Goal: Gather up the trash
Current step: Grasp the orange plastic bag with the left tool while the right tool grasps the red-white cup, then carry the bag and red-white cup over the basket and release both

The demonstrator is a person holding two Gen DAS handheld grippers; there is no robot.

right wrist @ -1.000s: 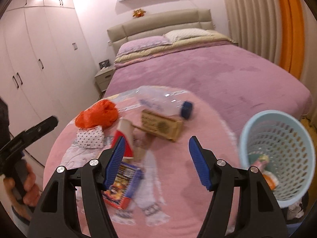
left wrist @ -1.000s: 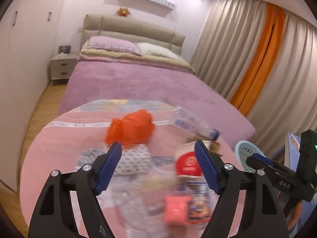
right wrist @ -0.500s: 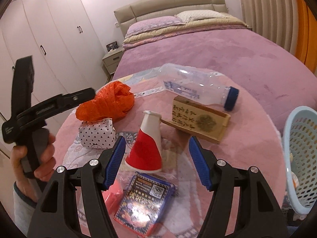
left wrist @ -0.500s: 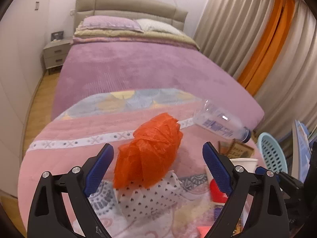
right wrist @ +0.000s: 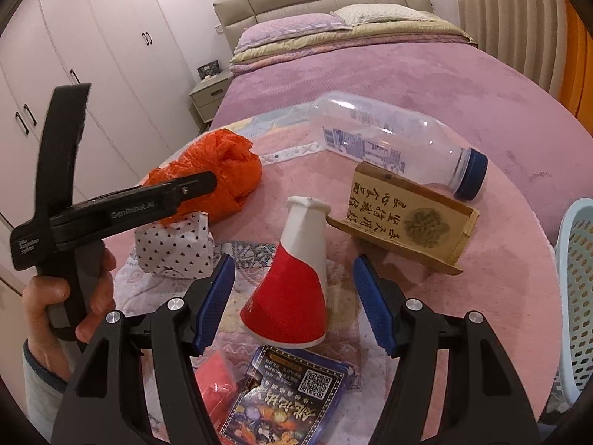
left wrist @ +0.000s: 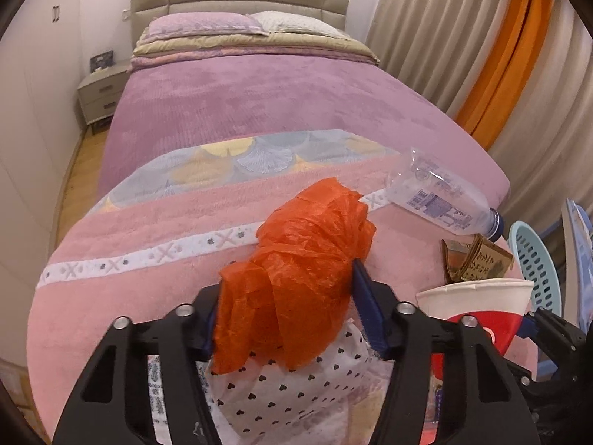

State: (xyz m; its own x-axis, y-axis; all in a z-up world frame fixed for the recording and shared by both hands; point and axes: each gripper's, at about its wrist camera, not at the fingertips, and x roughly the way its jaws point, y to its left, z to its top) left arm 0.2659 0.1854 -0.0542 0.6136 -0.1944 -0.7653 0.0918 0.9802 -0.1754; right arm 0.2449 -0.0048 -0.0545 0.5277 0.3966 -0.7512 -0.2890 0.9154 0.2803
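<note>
A crumpled orange plastic bag (left wrist: 311, 237) lies on the pink blanket (left wrist: 148, 230) at the foot of the bed. My left gripper (left wrist: 287, 289) has it between its blue pads. The jaws are closing and the pads press into the bag's sides. From the right wrist view, the left gripper (right wrist: 207, 183) reaches into the orange bag (right wrist: 229, 159). My right gripper (right wrist: 294, 265) stands open. A red and white paper cup (right wrist: 296, 296) lies on its side between the fingertips, which do not touch it.
On the blanket lie a clear bottle with a blue cap (right wrist: 389, 144), an open brown cardboard box (right wrist: 411, 218), a white heart-dotted wrapper (right wrist: 174, 244), a colourful printed pack (right wrist: 285, 400) and a pink scrap (right wrist: 215, 378). A light blue basket (right wrist: 578, 296) stands at the right, off the bed.
My left gripper moved forward and down over the orange bag, opened wide, then narrowed onto it. My right gripper came down and closer to the paper cup, its opening unchanged.
</note>
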